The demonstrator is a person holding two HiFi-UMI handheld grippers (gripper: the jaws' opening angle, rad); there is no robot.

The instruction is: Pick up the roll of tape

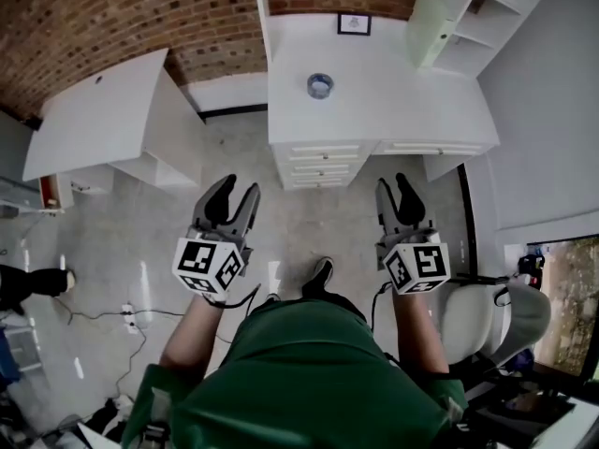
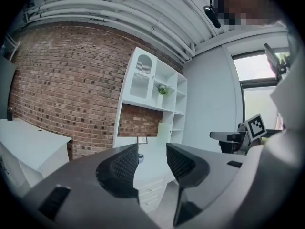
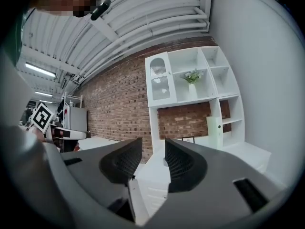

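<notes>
Green-shirted torso (image 1: pixel 309 372) nearest; two grippers, both short of white desk (image 1: pixel 402 110); left gripper (image 1: pixel 239 189) jaws parted, empty; right gripper (image 1: pixel 392 185) jaws parted, empty; one roll of tape (image 1: pixel 320 85), small bluish-grey ring, flat on desk top, left of centre, well apart from both grippers.

White desktop (image 1: pixel 402 101): bare on every side of the small blue-grey roll of tape (image 1: pixel 320 86); black-framed picture (image 1: pixel 354 23) and pale green upright panel (image 1: pixel 427 26) stand well behind it. Grey concrete floor (image 1: pixel 318 209) lies open between the white drawer fronts (image 1: pixel 323 162) and the left gripper (image 1: pixel 239 188) and right gripper (image 1: pixel 393 183).
</notes>
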